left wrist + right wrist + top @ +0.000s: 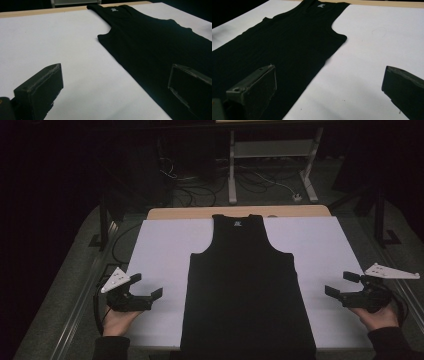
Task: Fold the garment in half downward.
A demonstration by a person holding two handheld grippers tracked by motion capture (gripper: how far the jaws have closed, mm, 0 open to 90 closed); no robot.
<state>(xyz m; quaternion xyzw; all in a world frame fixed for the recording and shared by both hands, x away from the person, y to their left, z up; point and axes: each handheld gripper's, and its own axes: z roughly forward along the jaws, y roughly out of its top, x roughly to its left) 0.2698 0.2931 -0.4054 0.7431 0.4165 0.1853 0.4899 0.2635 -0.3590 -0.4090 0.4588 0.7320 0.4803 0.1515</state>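
We see a black tank top [247, 290] lying flat on the white sheet [165, 250] that covers the table [200, 212], with its neck toward the far edge and its hem at the near edge. A small white label [237, 224] sits inside the neckline. In the high view we hold the left gripper [146, 286] over the sheet just beside the left side seam of the tank top, apart from the cloth, and its jaws stand wide with nothing between them. We hold the right gripper [341, 283] over the sheet near the right side seam, also clear of the cloth, jaws wide and empty. In the left gripper view the tank top [155, 45] runs from the far edge toward the lower right, passing behind the right-hand jaw. In the right gripper view the tank top [287, 42] lies behind the left-hand jaw, and the other jaw stands over bare sheet [374, 50].
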